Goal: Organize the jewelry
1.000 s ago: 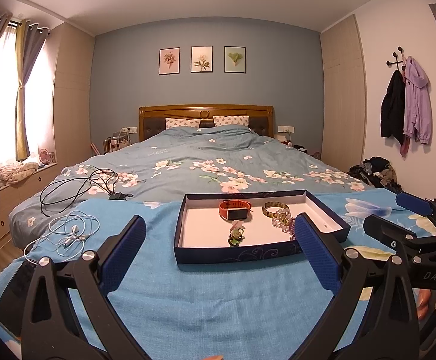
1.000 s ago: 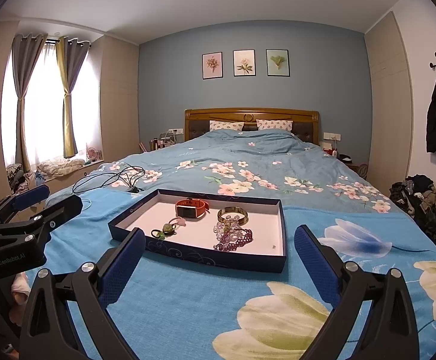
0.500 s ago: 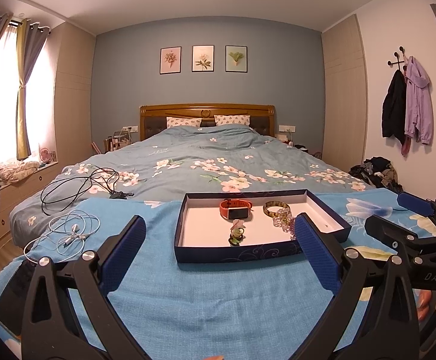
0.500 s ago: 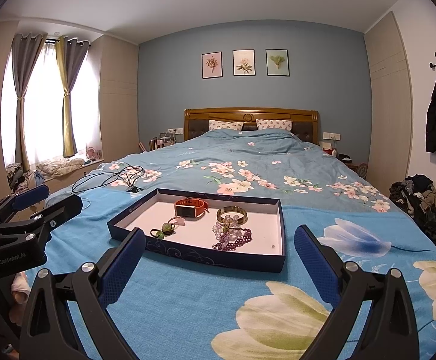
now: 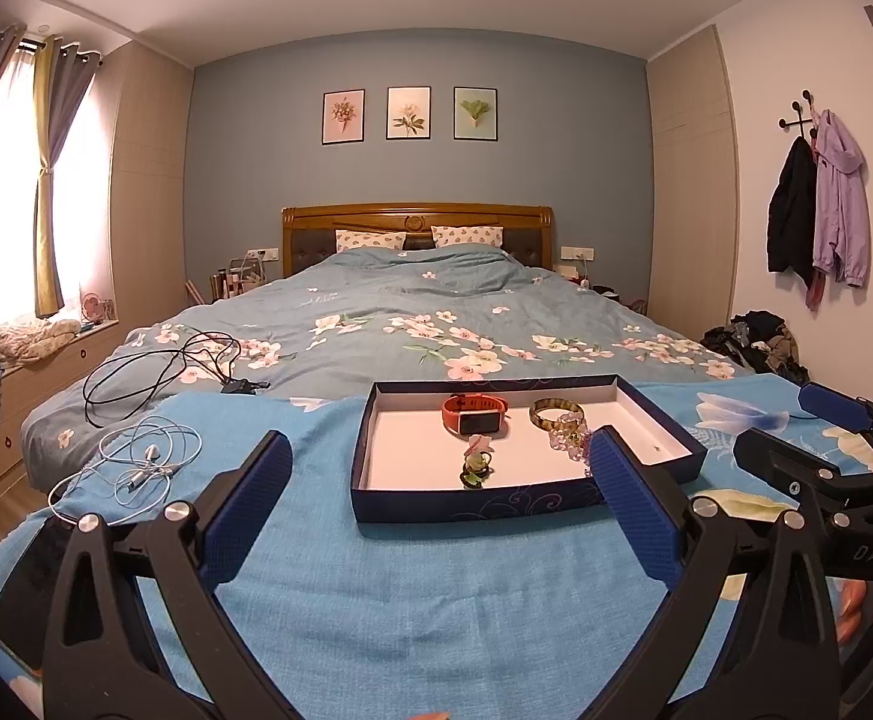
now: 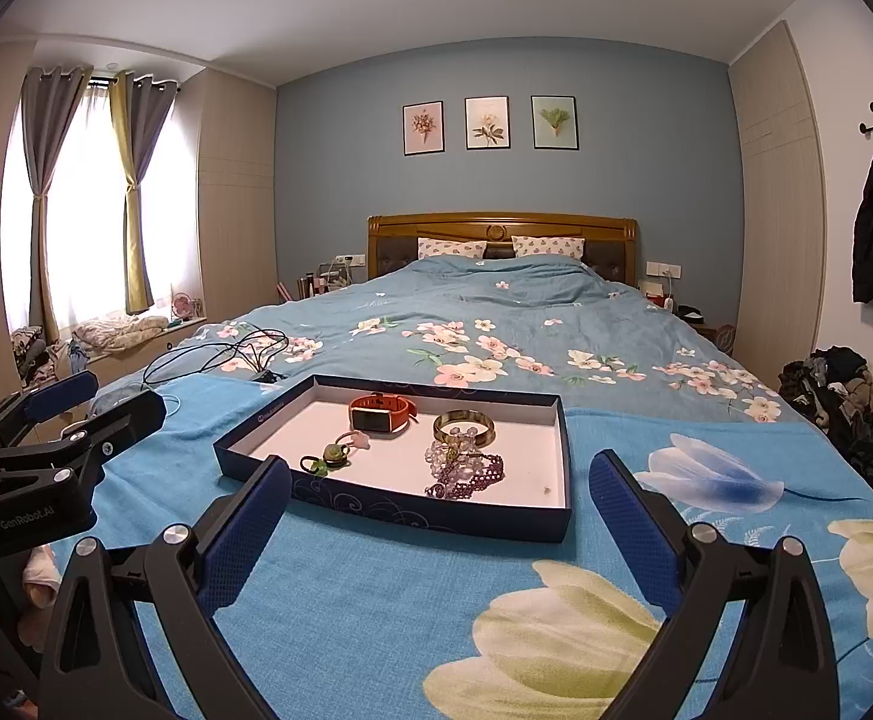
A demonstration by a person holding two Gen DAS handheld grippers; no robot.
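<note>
Jewelry tray (image 6: 562,462) between wide-jawed left gripper (image 5: 436,504) and right gripper (image 6: 436,516), cables (image 5: 136,462) aside.

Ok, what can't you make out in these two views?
- Beaded strands, left wrist view: their near end is hidden behind the left gripper's blue pad.
- Small speck on the tray floor, right wrist view: too small to identify.
- Dark flat object, left wrist view: mostly hidden behind the gripper frame.

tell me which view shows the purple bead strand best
The right wrist view: the purple bead strand lies fully exposed in the tray. In the left wrist view the left hand-held gripper has one finger covering part of it.
</note>
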